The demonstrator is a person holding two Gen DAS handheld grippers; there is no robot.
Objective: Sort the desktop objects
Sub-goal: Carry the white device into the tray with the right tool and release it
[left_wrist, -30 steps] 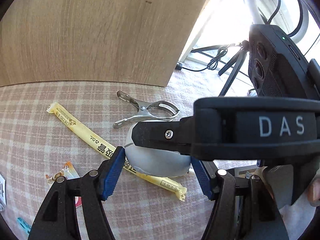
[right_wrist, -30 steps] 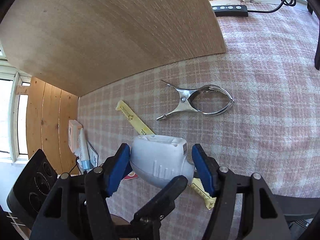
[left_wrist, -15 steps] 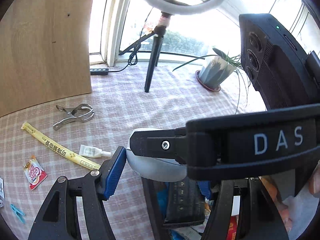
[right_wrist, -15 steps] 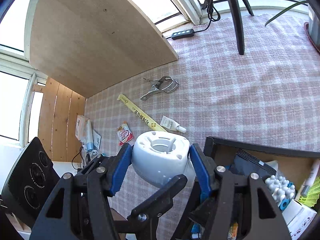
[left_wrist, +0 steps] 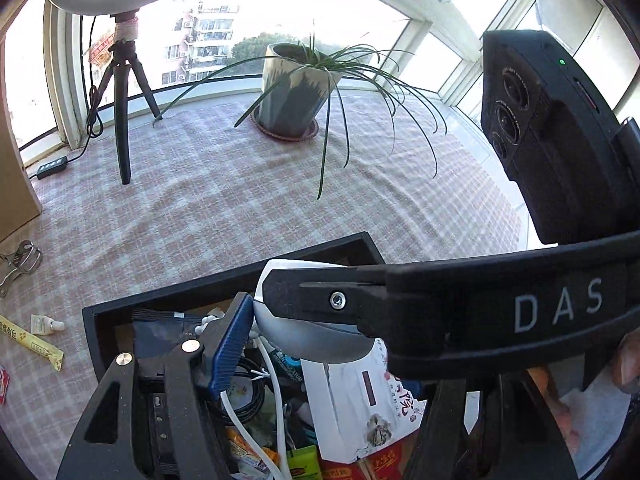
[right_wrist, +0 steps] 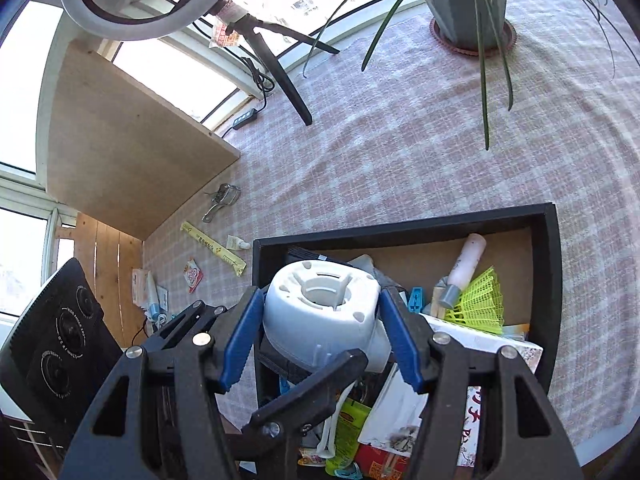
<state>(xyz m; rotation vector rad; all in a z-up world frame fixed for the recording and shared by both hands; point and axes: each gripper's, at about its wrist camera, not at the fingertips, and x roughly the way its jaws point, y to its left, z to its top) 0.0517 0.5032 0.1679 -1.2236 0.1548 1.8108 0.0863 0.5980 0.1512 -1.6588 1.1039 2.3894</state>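
Both grippers hold one white round plastic device (right_wrist: 322, 316) above the black storage box (right_wrist: 548, 280). My right gripper (right_wrist: 322, 340) is shut on the device with its blue pads on the device's two sides. My left gripper (left_wrist: 308, 336) is shut on the same device (left_wrist: 304, 336); its left blue pad (left_wrist: 232, 344) touches it, and its right finger is hidden behind the right gripper's black body (left_wrist: 480, 308). The box is full of packets, cables, a green shuttlecock (right_wrist: 480, 300) and a pink tube (right_wrist: 466, 264).
On the checked tablecloth left of the box lie a yellow stick packet (right_wrist: 214, 248), a small white tube (right_wrist: 236, 243), a red sachet (right_wrist: 193, 274) and a metal clip (right_wrist: 220, 198). A potted plant (left_wrist: 296, 88), a ring-light tripod (left_wrist: 122, 120) and a wooden board (right_wrist: 128, 148) stand behind.
Both grippers have lifted the white device off the cloth and carried it right, from beside the yellow packet and the clip to above the black box.
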